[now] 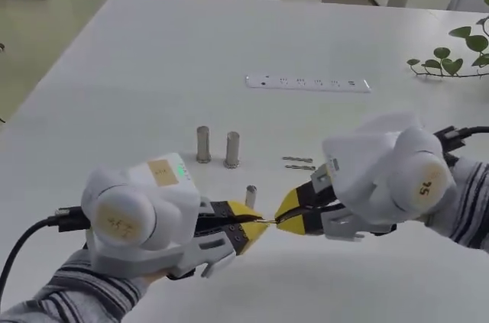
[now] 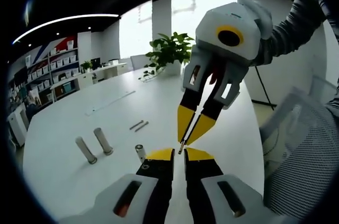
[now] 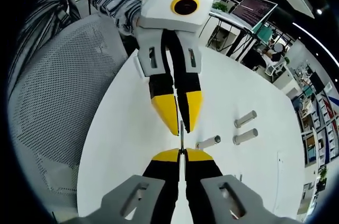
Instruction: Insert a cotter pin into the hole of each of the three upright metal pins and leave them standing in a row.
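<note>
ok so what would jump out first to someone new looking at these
The left hand-held gripper and right hand-held gripper meet tip to tip low in the head view, both seemingly pinching one thin cotter pin. Behind them three metal pins stand upright on the white table, one nearer than the other two.

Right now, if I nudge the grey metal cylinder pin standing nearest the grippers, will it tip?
Probably: the grey metal pin stands on a narrow base. Once down, its round body would likely roll on the white table.
</note>
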A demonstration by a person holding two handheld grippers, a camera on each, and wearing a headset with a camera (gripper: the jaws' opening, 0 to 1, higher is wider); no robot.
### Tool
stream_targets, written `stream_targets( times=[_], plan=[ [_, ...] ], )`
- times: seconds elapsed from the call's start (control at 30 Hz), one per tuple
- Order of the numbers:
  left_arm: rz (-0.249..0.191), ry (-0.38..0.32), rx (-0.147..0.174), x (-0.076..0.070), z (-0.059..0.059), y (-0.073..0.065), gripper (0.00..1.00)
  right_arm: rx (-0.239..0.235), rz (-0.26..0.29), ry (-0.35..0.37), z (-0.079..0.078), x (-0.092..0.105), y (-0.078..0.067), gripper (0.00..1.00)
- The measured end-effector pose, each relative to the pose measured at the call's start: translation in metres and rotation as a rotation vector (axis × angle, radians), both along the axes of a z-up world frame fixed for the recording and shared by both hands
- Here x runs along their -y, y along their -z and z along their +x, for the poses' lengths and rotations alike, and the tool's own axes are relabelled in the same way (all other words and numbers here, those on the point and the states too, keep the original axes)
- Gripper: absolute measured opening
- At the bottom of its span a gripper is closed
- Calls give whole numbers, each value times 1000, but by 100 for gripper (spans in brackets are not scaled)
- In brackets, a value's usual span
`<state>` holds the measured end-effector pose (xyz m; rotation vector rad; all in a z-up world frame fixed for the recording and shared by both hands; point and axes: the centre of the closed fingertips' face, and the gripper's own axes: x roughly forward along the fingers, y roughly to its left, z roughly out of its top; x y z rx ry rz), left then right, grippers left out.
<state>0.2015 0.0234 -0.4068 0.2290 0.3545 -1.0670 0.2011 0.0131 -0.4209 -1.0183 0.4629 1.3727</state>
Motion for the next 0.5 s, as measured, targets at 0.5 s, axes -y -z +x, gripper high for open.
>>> stream_targets(
  times=[0.5],
  plan=[
    [48,-238,-5,-19,40,26,15,23,-45,154,38,19,15,0]
  ],
)
